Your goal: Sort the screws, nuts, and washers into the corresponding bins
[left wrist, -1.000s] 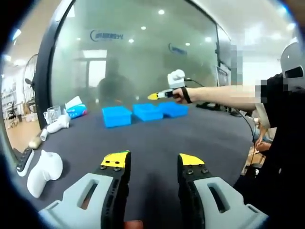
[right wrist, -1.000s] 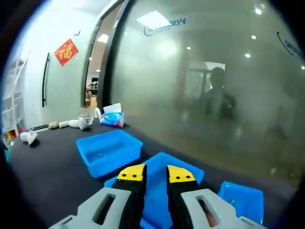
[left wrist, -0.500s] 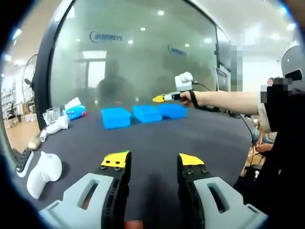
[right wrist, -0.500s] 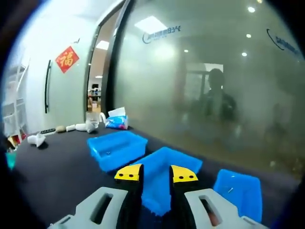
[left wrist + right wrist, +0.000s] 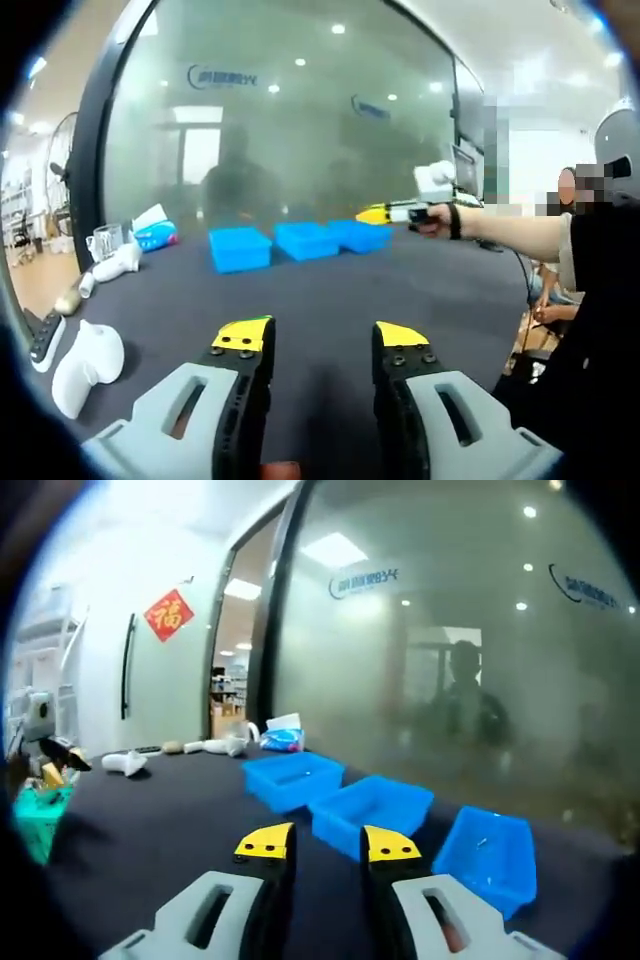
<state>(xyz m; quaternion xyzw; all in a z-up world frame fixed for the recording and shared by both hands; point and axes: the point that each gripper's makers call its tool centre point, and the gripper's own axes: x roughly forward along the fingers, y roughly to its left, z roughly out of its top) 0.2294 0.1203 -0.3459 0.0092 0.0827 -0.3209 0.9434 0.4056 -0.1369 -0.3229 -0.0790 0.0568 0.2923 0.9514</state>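
The left gripper (image 5: 320, 338) hung above the dark worktop (image 5: 330, 290), its jaws apart and empty. The right gripper (image 5: 327, 842) had its jaws narrowly parted, holding nothing. In the left gripper view, the right gripper (image 5: 385, 213) was held out by a hand (image 5: 437, 219) near the three blue bins (image 5: 300, 240). The right gripper view showed something small inside the rightmost bin (image 5: 488, 855).

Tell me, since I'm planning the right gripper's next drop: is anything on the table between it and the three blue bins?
Nothing visible. In the right gripper view, only bare dark table lies between the right gripper, jaws apart and empty, and the blue bins. The white items and tissue pack sit beyond the bins, off to the left.
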